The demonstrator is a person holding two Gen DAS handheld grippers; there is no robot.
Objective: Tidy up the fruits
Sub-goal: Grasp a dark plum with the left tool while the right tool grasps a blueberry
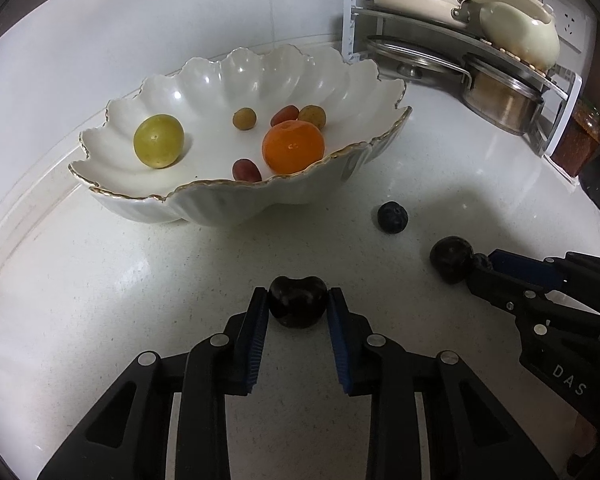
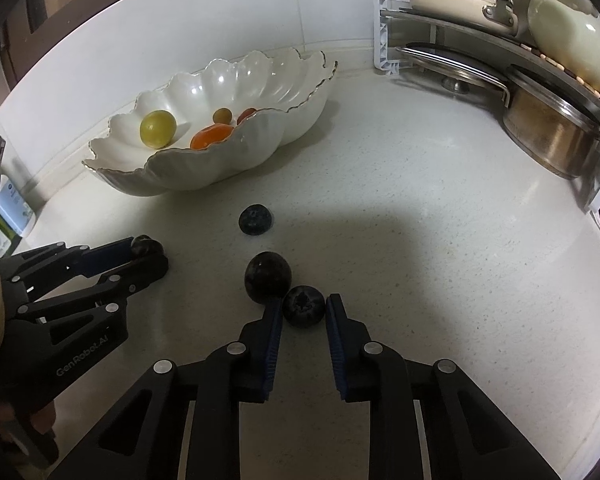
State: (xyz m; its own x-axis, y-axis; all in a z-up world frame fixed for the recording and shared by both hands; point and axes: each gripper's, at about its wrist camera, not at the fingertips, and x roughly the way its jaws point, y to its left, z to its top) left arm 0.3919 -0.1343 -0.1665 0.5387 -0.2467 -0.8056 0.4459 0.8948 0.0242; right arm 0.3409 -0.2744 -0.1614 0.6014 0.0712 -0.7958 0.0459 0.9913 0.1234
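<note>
A white scalloped bowl (image 1: 204, 204) with a gold rim holds a green plum (image 1: 159, 141), an orange (image 1: 293, 146) and several small grapes. My left gripper (image 1: 298, 306) is shut on a dark cherry (image 1: 297, 300) low over the counter. My right gripper (image 2: 303, 310) has a blueberry (image 2: 303, 306) between its fingertips, touching both pads. A dark round fruit (image 2: 267, 277) sits just beyond the right gripper's left finger. Another blueberry (image 2: 255, 219) lies on the counter nearer the bowl (image 2: 204, 168). The right gripper also shows in the left wrist view (image 1: 480, 266).
A corner rack (image 1: 472, 40) at the back right holds cream pots, lids and a steel pot (image 1: 500, 100). A white tiled wall runs behind the bowl. A small carton (image 2: 12, 208) stands at the far left. The counter is white stone.
</note>
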